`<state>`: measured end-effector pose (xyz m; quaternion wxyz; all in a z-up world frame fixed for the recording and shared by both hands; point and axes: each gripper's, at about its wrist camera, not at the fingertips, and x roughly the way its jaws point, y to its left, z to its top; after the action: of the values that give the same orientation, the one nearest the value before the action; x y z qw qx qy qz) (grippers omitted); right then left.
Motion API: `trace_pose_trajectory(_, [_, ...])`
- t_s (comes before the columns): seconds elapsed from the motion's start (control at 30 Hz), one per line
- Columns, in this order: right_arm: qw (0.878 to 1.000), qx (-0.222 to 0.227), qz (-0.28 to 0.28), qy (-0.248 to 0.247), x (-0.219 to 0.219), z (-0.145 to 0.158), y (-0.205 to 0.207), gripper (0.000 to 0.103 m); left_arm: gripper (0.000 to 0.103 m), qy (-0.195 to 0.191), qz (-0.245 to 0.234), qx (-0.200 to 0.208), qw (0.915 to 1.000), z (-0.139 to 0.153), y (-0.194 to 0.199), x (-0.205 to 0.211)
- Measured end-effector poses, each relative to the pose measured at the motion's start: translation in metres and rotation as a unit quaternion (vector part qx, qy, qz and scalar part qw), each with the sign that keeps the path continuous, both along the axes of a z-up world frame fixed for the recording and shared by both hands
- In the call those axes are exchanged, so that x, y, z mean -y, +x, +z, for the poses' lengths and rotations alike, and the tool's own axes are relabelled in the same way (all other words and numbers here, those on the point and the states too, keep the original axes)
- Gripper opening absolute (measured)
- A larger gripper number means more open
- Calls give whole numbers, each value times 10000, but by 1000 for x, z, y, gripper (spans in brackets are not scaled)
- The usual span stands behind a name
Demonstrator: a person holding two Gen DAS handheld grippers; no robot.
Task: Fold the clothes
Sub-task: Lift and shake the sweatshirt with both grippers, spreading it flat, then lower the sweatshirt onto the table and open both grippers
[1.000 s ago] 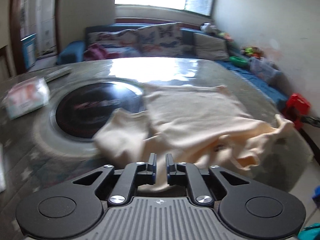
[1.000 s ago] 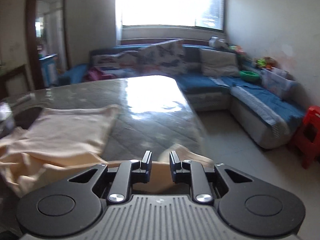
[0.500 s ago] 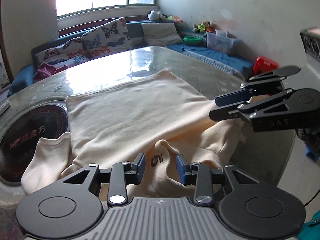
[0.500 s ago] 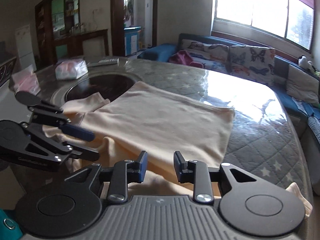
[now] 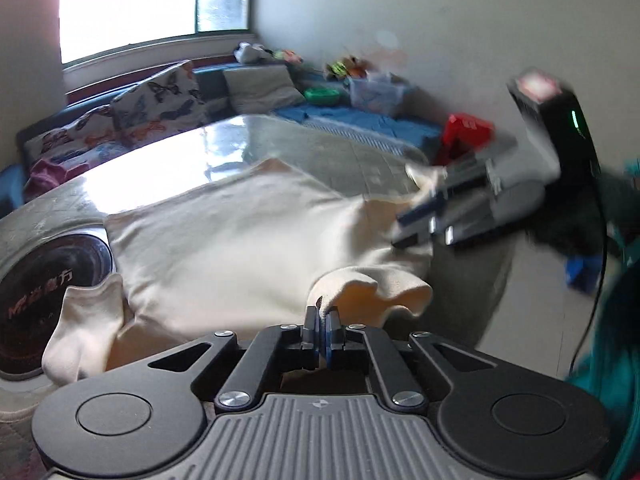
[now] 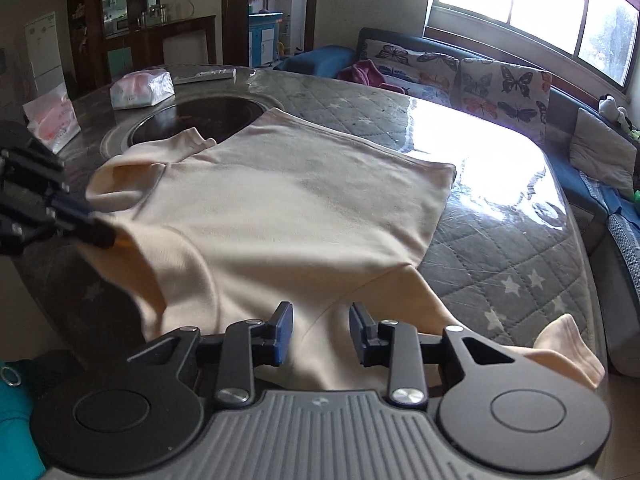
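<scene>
The left tongs [image 5: 322, 322] are clamped together on a raised fold of the cream shirt [image 5: 248, 248], pinching cloth at its near edge so that a ruffle of fabric stands up just beyond the fingertips. The rest of the shirt lies spread flat on the quilted bench [image 6: 500, 248] ahead of both tongs, with one sleeve [image 5: 84, 332] trailing to the left of the left tongs over the dark round inset [image 5: 44, 300] in the bench top.

The right tongs [image 6: 320, 334] stand apart and their jaws are opening; shirt fabric lies between the blue pads [image 6: 283, 332] but the pads do not press on it. The shirt's other sleeve [image 6: 568, 352] hangs off the bench edge just to the right of the right tongs. From the right wrist view the left tongs show at the far left, gripping the shirt's edge near the neck.

Well beyond the tongs, two tissue packs [image 6: 142, 88] sit on the far side of the bench, and a blue sofa with butterfly cushions [image 6: 504, 84] runs under the window
</scene>
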<state>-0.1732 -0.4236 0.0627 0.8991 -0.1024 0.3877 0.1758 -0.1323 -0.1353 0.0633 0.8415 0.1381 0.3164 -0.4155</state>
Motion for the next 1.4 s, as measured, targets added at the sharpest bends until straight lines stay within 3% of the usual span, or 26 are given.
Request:
trace_pose_trajectory(0.17, [9996, 66, 239, 97, -7, 10, -3, 32, 6, 27, -144, -266, 9995, -8, 2, -5])
trace_pose_trajectory(0.33, [9989, 92, 398, 239, -20, 4, 7, 32, 6, -525, 21, -254, 9983, 15, 19, -16])
trace_pose_trajectory(0.47, [9978, -80, 593, 288, -34, -11, 12, 32, 6, -705, 375, -262, 9965, 16, 44, -9])
trace_pose_trajectory(0.57, [9968, -215, 757, 158, -46, -25, 9, 32, 6, -581, 609, -523, 9951, -5, 57, 3])
trace_pose_trajectory(0.73, [9966, -191, 779, 172, -36, -17, 0, 33, 6, -277, 465, -780, 9955, -33, 54, 13])
trace_pose_trajectory(0.83, [9981, -29, 507, 346, -21, -7, 6, 33, 7, -274, 455, -806, 9953, -35, 52, 12])
trace_pose_trajectory(1.0, [9992, 114, -65, 371, -3, -18, 23, 34, 7, -235, 430, -734, 9961, -35, 49, 13])
trace_pose_trajectory(1.13, [9985, 74, -380, 393, 13, -26, 14, 37, 7, -253, 432, -739, 9960, -35, 47, 10])
trace_pose_trajectory(1.17, [9973, 57, -570, 464, 23, -27, 6, 40, 8, -257, 424, -743, 9960, -35, 48, 10])
trace_pose_trajectory(1.4, [9868, 18, -1582, 335, 67, -30, -19, 41, 8, -278, 387, -738, 9961, -37, 49, 9])
